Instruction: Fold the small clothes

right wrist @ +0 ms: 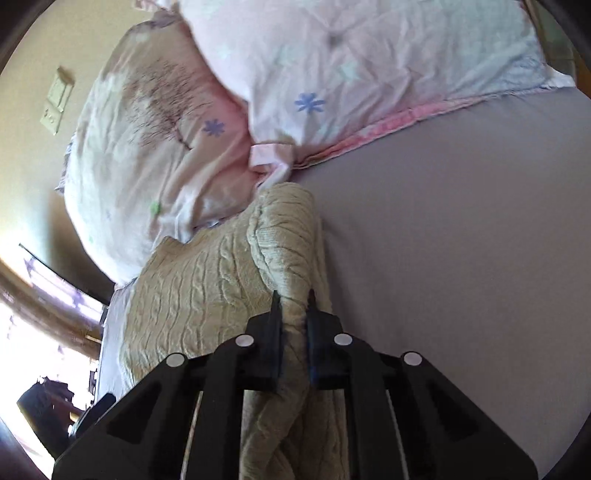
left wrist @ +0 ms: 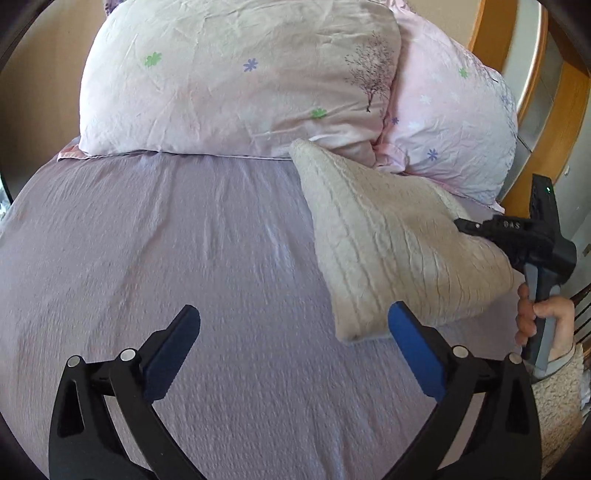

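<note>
A cream cable-knit garment (left wrist: 388,243) lies folded on the lilac bed sheet (left wrist: 184,258), at the right of the left wrist view, its far corner against the pillows. My left gripper (left wrist: 295,332) is open and empty, low over the sheet, with its right finger (left wrist: 413,347) just in front of the garment's near corner. My right gripper (left wrist: 461,224) comes in from the right and is shut on the garment's edge. In the right wrist view the jaws of that gripper (right wrist: 293,306) pinch a bunched fold of the knit garment (right wrist: 207,280).
Two pink flowered pillows (left wrist: 236,77) (left wrist: 450,125) stand at the head of the bed, and also show in the right wrist view (right wrist: 354,62). A wooden bed frame (left wrist: 491,33) rises at the far right. A wall switch (right wrist: 59,99) is on the wall.
</note>
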Demonstrator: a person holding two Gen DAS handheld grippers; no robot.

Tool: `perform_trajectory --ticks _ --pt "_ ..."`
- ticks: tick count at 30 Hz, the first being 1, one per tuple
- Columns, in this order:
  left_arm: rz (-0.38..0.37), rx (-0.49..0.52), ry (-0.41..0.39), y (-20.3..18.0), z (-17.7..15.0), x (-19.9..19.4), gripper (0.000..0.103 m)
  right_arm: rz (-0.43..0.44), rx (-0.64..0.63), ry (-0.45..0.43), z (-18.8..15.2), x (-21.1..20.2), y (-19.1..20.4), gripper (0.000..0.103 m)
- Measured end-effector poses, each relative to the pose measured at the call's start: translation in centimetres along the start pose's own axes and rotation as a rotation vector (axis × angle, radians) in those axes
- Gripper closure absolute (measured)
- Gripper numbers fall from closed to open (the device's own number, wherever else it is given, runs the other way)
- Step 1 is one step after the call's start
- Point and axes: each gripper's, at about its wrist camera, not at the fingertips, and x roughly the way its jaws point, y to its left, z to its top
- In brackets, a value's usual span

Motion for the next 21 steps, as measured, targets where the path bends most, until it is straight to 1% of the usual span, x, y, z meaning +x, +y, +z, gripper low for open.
perform_trajectory --ticks 1,2,3,4,5,6,7,8,9,10,11,12,15,18,21 --pt "0.004 0.016 0.007 -0.4 -0.4 0.1 0.001 -0.024 -0.015 0.001 -0.3 0.0 0.2 0.091" --pt "0.008 0.031 0.013 -0.9 -0.6 0.4 0.001 -0.033 -0.038 -0.005 -0.5 -0.3 0.6 0.088" --pt "0.015 0.045 0.019 -1.2 -0.8 0.7 0.001 -0.028 -0.054 -0.025 -0.9 -1.0 1.1 0.077" --pt "0.028 0.055 0.029 -1.5 -0.9 1.1 0.001 -0.032 -0.067 -0.046 -1.4 -1.9 1.5 0.070" --pt "0.048 0.063 0.045 -1.7 -1.0 1.5 0.001 -0.049 -0.084 -0.068 -1.9 -3.1 1.9 0.040" --pt "0.072 0.071 0.063 -1.9 -1.1 2.0 0.001 -0.065 -0.104 -0.097 -2.5 -4.5 2.1 0.021" --pt "0.103 0.082 0.083 -2.2 -1.1 2.5 0.001 -0.063 -0.133 -0.135 -3.5 -6.1 2.4 0.002" --pt "0.133 0.095 0.100 -2.5 -1.3 3.0 0.001 -0.066 -0.171 -0.158 -4.4 -7.5 2.7 0.002" --pt "0.159 0.106 0.110 -2.7 -1.4 3.3 0.001 -0.103 -0.202 -0.162 -5.5 -8.5 2.9 0.002" --pt "0.177 0.117 0.114 -2.9 -1.6 3.6 0.001 -0.164 -0.235 -0.156 -6.5 -9.0 3.3 0.002" --pt "0.188 0.127 0.117 -3.1 -1.8 3.9 0.001 -0.206 -0.270 -0.144 -7.4 -9.1 3.6 0.002" --pt "0.190 0.135 0.120 -3.3 -2.0 4.0 0.001 -0.229 -0.309 -0.124 -8.5 -9.1 3.9 0.002" --pt "0.188 0.131 0.114 -3.4 -2.3 4.1 0.001 -0.253 -0.371 -0.065 -10.9 -8.2 4.7 0.002" --pt "0.176 0.113 0.119 -3.0 -2.3 4.0 0.001 -0.254 -0.407 0.007 -12.5 -6.1 5.3 0.002" --pt "0.179 0.117 0.113 -3.0 -2.3 4.0 0.001 -0.301 -0.443 0.052 -13.5 -3.9 6.0 0.002"
